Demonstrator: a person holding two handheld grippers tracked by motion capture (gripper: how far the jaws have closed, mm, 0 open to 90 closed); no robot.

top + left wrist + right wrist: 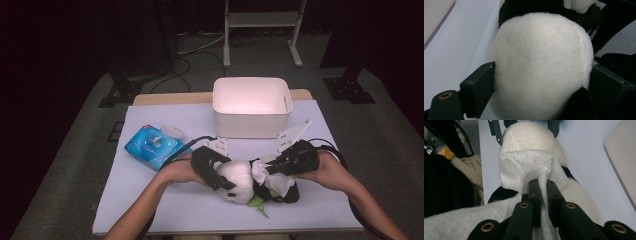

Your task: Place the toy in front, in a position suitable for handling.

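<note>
The plush panda (245, 182) lies on the white table top (150, 210) close to its near edge, between the 2 grippers. The left gripper (216, 172) has its 2 jaws set wide around the panda's round white head, 1 jaw pressed into the fur on each side, as the left gripper view shows (541, 67). The right gripper (272, 167) has its jaws nearly closed, pinching a white wet wipe (531, 167) that drapes over the panda just beyond its fingertips, against the back of the head. Past both sets of fingers, toward the far edge, stands a white plastic bin (251, 127), apart from the grippers with a strip of bare table between. Beyond the left gripper and to its outer side lies a blue pack of wet wipes (152, 145), just beside the gripper's cable and near the table's left edge. Bare table lies open at the near left corner and to the outer side of the right gripper (584, 152).
</note>
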